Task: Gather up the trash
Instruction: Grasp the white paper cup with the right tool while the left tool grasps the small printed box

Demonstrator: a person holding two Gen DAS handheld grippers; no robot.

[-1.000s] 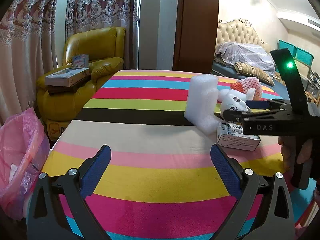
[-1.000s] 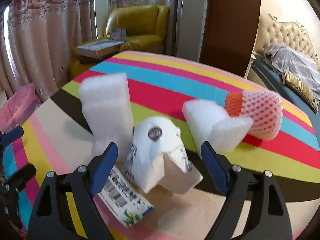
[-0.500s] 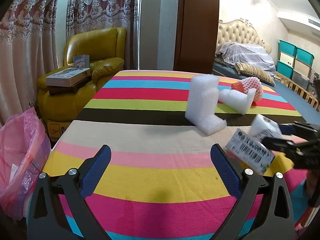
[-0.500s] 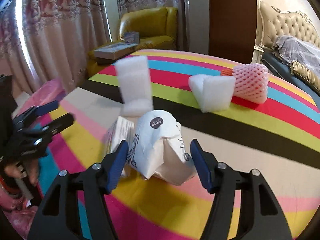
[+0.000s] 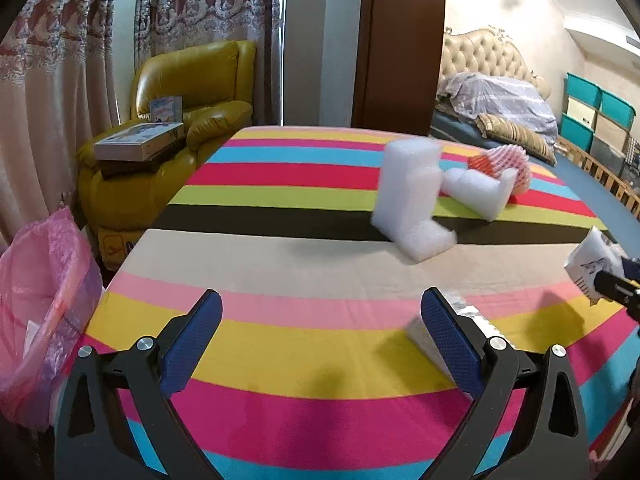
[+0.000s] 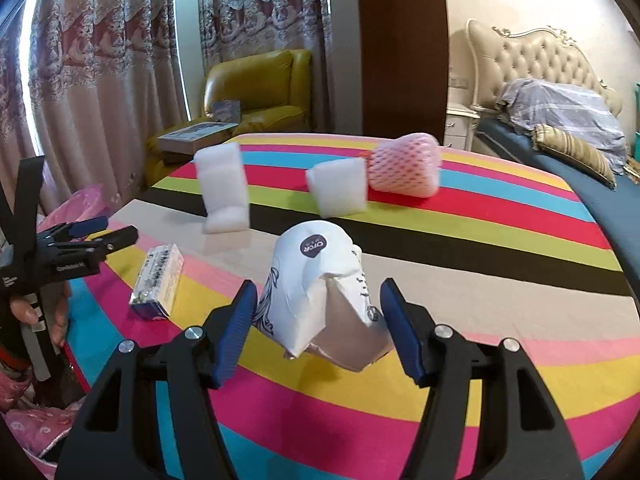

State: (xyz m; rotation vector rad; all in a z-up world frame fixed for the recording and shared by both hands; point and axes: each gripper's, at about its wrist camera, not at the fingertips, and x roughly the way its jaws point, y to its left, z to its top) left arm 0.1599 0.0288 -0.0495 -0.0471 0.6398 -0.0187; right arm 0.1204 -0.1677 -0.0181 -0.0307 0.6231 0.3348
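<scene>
My right gripper (image 6: 318, 312) is shut on a crumpled white paper bag (image 6: 320, 292) and holds it above the striped table; the bag also shows at the right edge of the left wrist view (image 5: 596, 264). A small barcode box (image 6: 158, 282) lies on the table's front part, partly behind my left finger in the left wrist view (image 5: 452, 322). My left gripper (image 5: 320, 332) is open and empty over the front stripes. An L-shaped white foam piece (image 5: 408, 196), a second foam block (image 5: 478, 190) and a pink foam net (image 5: 504, 164) lie farther back.
A pink trash bag (image 5: 44, 304) hangs at the table's left side. A yellow armchair (image 5: 180, 120) with boxes on it stands behind the striped table (image 5: 280, 240). A bed (image 5: 500, 100) is at the back right.
My right gripper closed on the paper bag and lifted it away toward the front. The barcode box came along, dropped, and now lies near my left gripper. My left gripper stayed still.
</scene>
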